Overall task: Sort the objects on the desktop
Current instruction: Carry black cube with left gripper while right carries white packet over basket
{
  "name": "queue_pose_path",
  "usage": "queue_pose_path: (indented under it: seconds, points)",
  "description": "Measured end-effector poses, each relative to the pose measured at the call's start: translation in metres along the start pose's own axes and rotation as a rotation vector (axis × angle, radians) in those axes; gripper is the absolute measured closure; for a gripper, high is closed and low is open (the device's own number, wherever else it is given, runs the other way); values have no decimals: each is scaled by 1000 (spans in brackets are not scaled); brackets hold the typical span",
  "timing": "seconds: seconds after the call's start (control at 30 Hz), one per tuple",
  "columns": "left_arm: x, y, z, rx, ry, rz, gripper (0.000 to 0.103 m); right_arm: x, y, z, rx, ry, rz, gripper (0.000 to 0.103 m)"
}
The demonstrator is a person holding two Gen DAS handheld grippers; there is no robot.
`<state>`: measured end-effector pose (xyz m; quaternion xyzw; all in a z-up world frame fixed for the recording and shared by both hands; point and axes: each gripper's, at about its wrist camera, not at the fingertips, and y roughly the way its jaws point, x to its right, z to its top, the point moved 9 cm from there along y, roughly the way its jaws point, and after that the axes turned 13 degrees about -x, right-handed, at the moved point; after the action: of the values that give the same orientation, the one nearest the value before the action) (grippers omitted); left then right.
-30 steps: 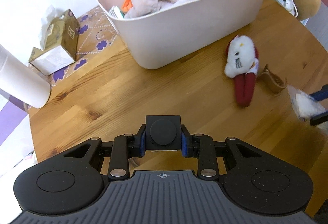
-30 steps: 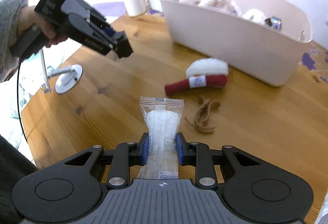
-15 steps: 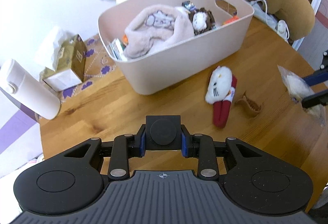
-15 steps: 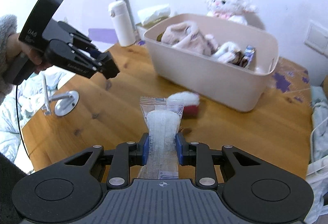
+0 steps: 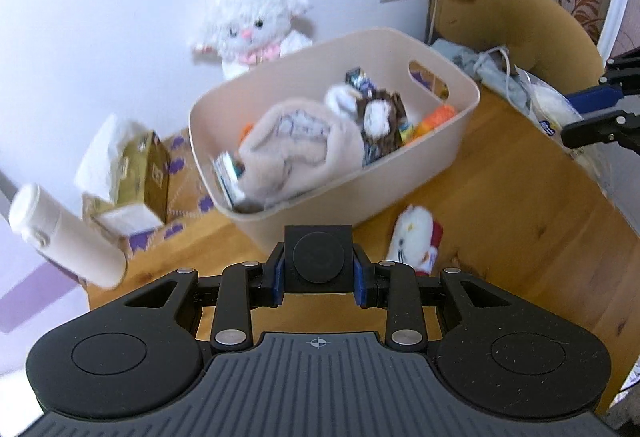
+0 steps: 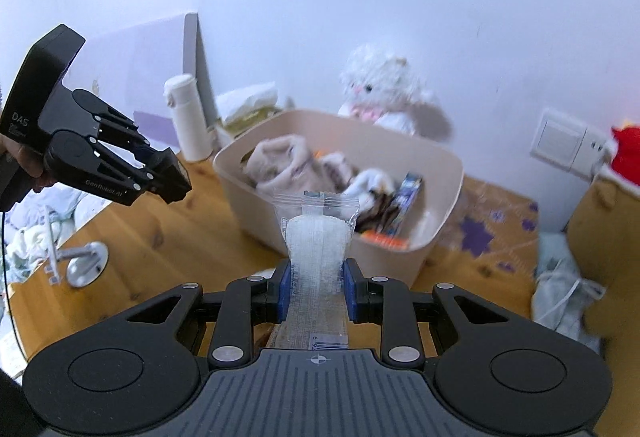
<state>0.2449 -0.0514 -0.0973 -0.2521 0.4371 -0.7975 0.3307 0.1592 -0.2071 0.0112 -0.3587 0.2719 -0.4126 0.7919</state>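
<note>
A clear plastic packet [image 6: 316, 237] with a white pad inside and a barcode at its near end is standing up between the blue pads of the right gripper [image 6: 316, 279], which is clamping it at the waist in the air, above the near rim of a beige basket [image 6: 436, 237]. The basket is sitting on the wooden tabletop [image 6: 160, 237] toward its far edge, holding a pinkish plush garment [image 5: 296, 149], a small brown and white toy [image 5: 380, 117] and some snack wrappers [image 6: 404, 205]. The left gripper [image 5: 319, 265] is pinching a small black square block [image 5: 319, 257] between its own blue pads, also above the table. Just beside the basket's near wall a small white and red plush [image 5: 416, 241] is lying on the wood. At the tabletop's left far corner a tissue box [image 5: 136, 173] and a white bottle [image 5: 64, 237] are standing on a purple-patterned mat [image 5: 188, 193]. A white lamb toy [image 5: 252, 29] is leaning against the wall behind the basket, and a large brown plush in a red hat [image 5: 516, 9] is sitting at the right edge
</note>
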Motion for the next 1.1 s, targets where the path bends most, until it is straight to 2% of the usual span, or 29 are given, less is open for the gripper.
queue_pose_path:
  seconds: [0.2,0.4,0.8,1.1]
  points:
    - [-1,-16,38,75,9,10,71,12,-2,27,41,-1,-31,78]
    - [-2,-18,70,109,7,19,71,20,5,56,65,-29,-53,78]
    - [-18,-5,115,127,-21,21,71,41,30,107,92,-52,-104,78]
    - [-38,19,147,111,-18,51,71,52,63,118,71,3,-81,78]
